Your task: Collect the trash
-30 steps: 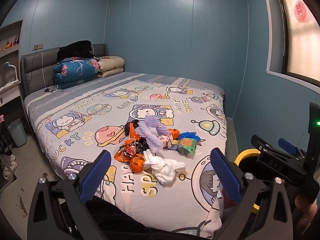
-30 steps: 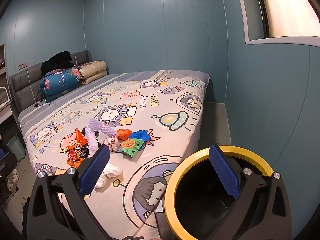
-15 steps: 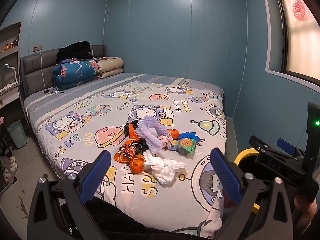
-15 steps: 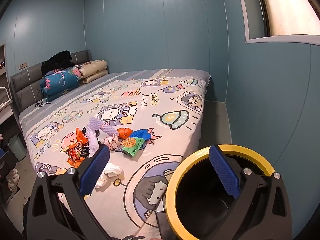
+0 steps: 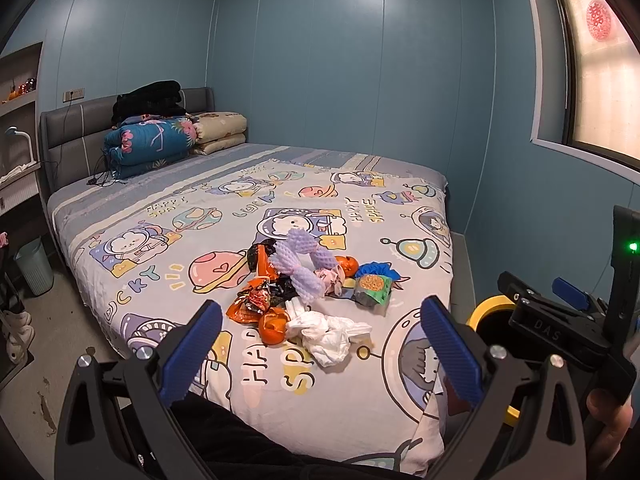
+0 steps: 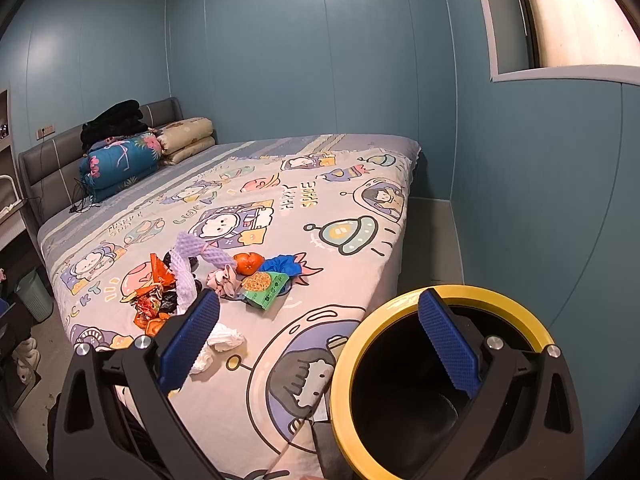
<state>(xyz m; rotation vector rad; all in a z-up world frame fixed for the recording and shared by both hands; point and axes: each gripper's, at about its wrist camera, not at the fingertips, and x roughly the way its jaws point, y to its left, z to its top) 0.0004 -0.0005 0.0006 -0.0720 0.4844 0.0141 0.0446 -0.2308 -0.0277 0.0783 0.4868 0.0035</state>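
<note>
Both jaws wide, empty; reach left gripper [image 5: 320,338] to white tissue [image 5: 328,334], nearest of pile beside yellow-rimmed bin [image 6: 440,380]; pinch crumpled centre.

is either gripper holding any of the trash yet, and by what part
Nothing is held. The left gripper and the right gripper are both open and empty, short of the trash pile on the bed.

Yellow-rimmed black bin [image 6: 404,303], cartoon-print lilac bedsheet [image 5: 168,240], blue-padded black tongs [image 5: 320,344].
</note>
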